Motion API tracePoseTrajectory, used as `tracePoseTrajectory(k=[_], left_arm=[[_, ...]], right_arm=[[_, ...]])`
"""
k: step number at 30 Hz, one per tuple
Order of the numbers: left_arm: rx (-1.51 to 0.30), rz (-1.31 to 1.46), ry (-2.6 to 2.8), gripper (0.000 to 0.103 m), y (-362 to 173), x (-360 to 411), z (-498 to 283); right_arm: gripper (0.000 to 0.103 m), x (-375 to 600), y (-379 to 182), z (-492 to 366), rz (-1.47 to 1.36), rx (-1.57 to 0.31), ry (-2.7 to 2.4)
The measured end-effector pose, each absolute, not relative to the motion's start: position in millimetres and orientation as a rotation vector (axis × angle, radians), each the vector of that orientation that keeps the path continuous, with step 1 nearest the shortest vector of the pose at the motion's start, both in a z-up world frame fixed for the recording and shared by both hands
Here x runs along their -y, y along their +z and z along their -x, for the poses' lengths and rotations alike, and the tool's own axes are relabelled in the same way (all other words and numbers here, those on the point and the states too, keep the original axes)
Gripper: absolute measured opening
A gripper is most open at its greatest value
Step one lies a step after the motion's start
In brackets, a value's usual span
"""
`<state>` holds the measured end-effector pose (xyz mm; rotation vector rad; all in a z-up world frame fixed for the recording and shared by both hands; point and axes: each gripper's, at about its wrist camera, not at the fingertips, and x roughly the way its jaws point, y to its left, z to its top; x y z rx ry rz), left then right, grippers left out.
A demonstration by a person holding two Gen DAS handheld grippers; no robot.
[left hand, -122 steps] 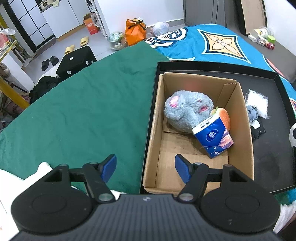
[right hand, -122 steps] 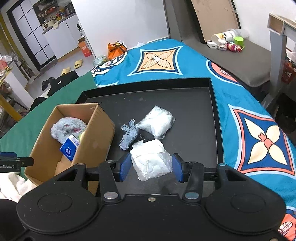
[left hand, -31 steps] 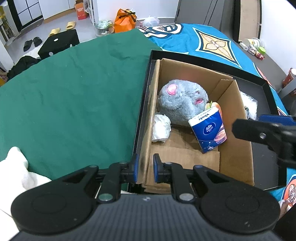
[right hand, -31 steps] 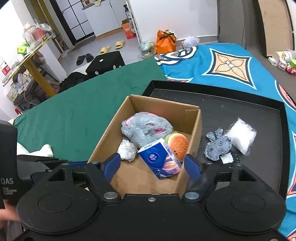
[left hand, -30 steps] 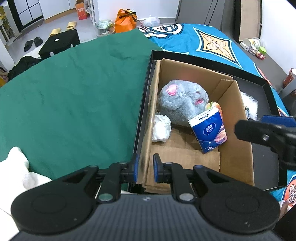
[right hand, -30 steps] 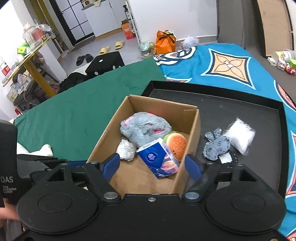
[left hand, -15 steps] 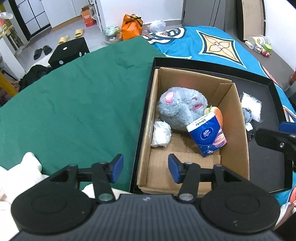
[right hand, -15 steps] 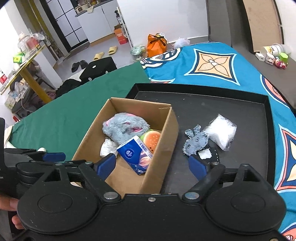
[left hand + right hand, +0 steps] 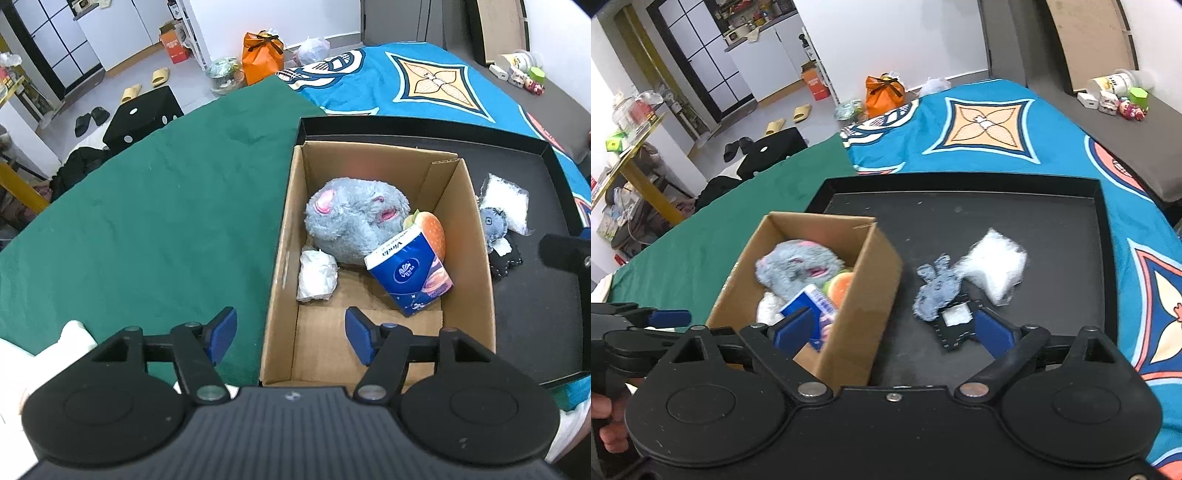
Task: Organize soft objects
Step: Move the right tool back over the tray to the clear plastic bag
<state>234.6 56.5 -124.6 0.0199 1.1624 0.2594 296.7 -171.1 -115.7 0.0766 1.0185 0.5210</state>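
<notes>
A cardboard box (image 9: 284, 258) (image 9: 864, 295) stands in the left end of a black tray (image 9: 535, 325) (image 9: 1015, 210). It holds a grey plush mouse (image 9: 354, 218) (image 9: 798, 267), a burger toy (image 9: 430, 229), a blue tissue pack (image 9: 410, 273) and a crumpled white wad (image 9: 317, 275). On the tray lie a small grey plush (image 9: 936, 290), a white clear bag (image 9: 995, 267) and a black tag (image 9: 955, 323). My left gripper (image 9: 290, 334) is open, straddling the box's near left wall. My right gripper (image 9: 892, 328) is open and empty above the box's right wall.
The tray rests on a green cloth (image 9: 147, 221) and a blue patterned cloth (image 9: 997, 125). A white cloth (image 9: 70, 339) lies at the near left. A floor with bags, slippers and a black dice stool (image 9: 142, 118) lies beyond the table's edge.
My left gripper let go of the box's near wall and opened wide, pulling back slightly. My right gripper moved right, from over the box toward the loose things on the tray.
</notes>
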Motion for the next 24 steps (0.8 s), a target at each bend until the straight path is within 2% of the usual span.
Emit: tracePoseTrajectory(k=[17,21,24], left_arm=[[-1.182,-0.095,0.335,0.066,-132.0,-51.2,-256.6],[-1.198,-0.118,0.338,0.066,-137.8,-49.2,-261.1],[-1.212,-0.141,0.334,0.066,-142.2,-47.3,-263.3]], right_arm=[[0.093,208.0,-145.5,-345.9,-0.126,-1.006,0.461],[0.086,219.6,-165.8,-356.3,-0.182,-1.006,0.435],[0.077,227.9,-181.0,-364.0,-0.23,-1.03,0.415]])
